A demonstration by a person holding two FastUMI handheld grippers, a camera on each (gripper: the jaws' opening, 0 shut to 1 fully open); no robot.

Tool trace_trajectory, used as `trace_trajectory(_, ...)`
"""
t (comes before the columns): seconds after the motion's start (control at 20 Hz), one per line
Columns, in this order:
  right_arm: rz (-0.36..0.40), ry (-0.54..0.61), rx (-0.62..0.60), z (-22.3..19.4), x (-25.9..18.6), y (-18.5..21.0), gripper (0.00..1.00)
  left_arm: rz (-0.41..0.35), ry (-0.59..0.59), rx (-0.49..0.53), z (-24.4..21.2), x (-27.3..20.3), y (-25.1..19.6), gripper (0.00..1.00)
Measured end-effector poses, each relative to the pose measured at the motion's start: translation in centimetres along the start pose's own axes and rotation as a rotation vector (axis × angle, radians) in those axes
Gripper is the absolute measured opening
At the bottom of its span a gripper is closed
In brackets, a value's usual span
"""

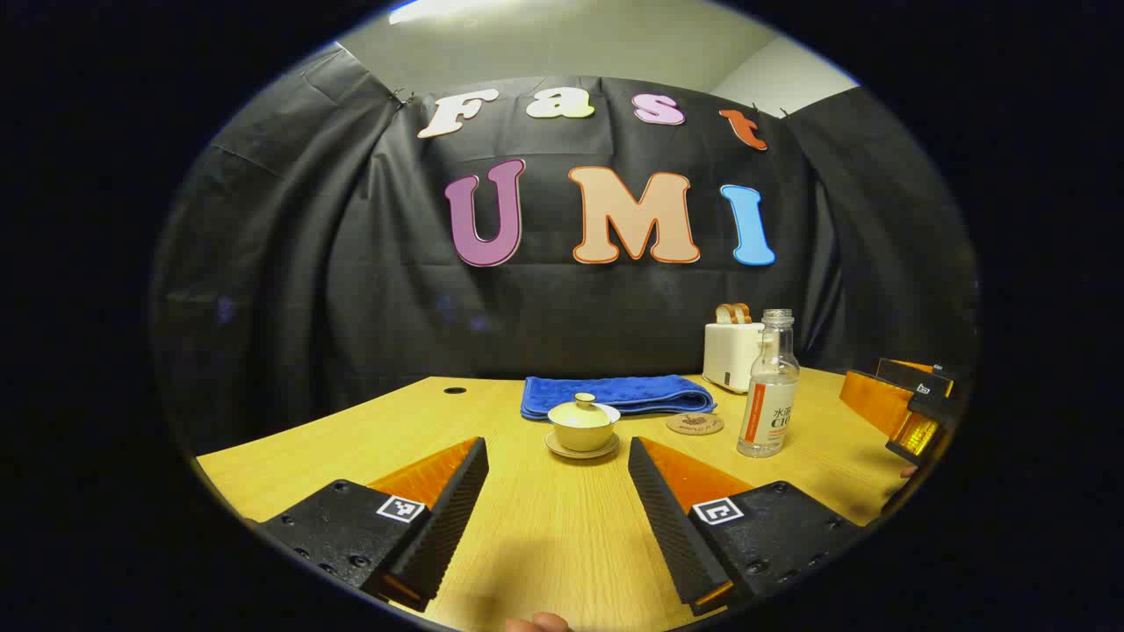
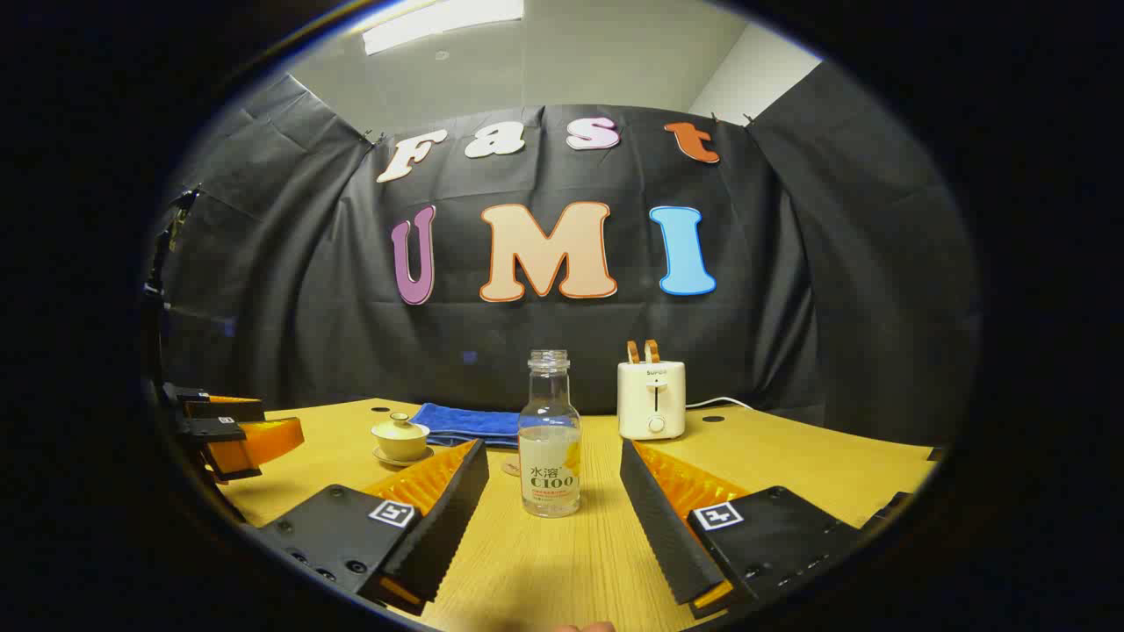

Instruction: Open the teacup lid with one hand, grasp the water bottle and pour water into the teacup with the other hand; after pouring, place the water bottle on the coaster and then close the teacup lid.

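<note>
A cream teacup [image 1: 581,430] with its lid [image 1: 583,410] on sits on a saucer, straight ahead of my open left gripper [image 1: 558,478], a short way beyond its fingertips. To its right stands an uncapped clear water bottle [image 1: 768,388], partly filled, with a round brown coaster [image 1: 695,424] between them. In the right gripper view the bottle [image 2: 550,439] stands upright just past my open right gripper [image 2: 553,478], centred between the fingers. The teacup [image 2: 400,436] is off to the left there. The right gripper [image 1: 909,404] shows at the left view's right edge.
A folded blue towel [image 1: 615,394] lies behind the teacup. A white toaster [image 2: 651,399] with bread slices stands at the back of the wooden table [image 1: 544,527]. The left gripper [image 2: 230,430] appears at the far left of the right gripper view.
</note>
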State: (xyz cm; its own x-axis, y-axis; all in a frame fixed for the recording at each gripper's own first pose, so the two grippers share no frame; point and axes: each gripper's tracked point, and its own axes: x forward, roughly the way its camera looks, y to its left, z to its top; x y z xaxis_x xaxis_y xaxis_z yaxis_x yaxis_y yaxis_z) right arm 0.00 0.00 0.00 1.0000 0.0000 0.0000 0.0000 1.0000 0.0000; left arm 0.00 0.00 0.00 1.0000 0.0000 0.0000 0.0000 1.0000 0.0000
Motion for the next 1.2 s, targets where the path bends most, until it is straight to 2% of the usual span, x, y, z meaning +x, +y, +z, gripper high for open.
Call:
trace_trajectory(0.35, 0.002, 0.02, 0.001, -0.4, 0.2, 0.0, 0.92, 0.006, 0.011, 0.0, -0.3, 0.1, 0.0, 0.95)
trace_trajectory(0.4, 0.001, 0.029, 0.001, -0.6, 0.3, -0.1, 0.93, 0.005, 0.014, 0.0, -0.3, 0.1, 0.0, 0.92)
trace_trajectory(0.45, 0.001, 0.04, 0.001, -0.8, 0.5, 0.0, 0.93, 0.005, 0.013, 0.0, -0.3, 0.1, 0.0, 0.95)
trace_trajectory(0.8, 0.034, 0.115, 0.007, -2.3, 0.9, 0.7, 0.92, 0.018, 0.013, 0.001, -0.3, 0.0, 0.3, 0.95)
trace_trajectory(0.9, 0.026, 0.101, 0.006, -2.0, 0.9, 0.4, 1.0, 0.019, 0.012, 0.001, -0.2, 0.0, 0.3, 0.95)
trace_trajectory(0.95, 0.025, 0.103, 0.006, -2.1, 1.0, 0.5, 0.94, 0.019, 0.013, 0.001, -0.4, 0.1, 0.2, 0.94)
trace_trajectory(1.15, 0.025, 0.111, 0.005, -2.2, 0.9, 0.6, 0.94, 0.019, 0.013, 0.0, -0.4, 0.1, 0.3, 0.94)
trace_trajectory(1.2, 0.025, 0.107, 0.006, -2.2, 1.0, 0.5, 1.0, 0.019, 0.013, 0.0, -0.4, 0.1, 0.3, 0.94)
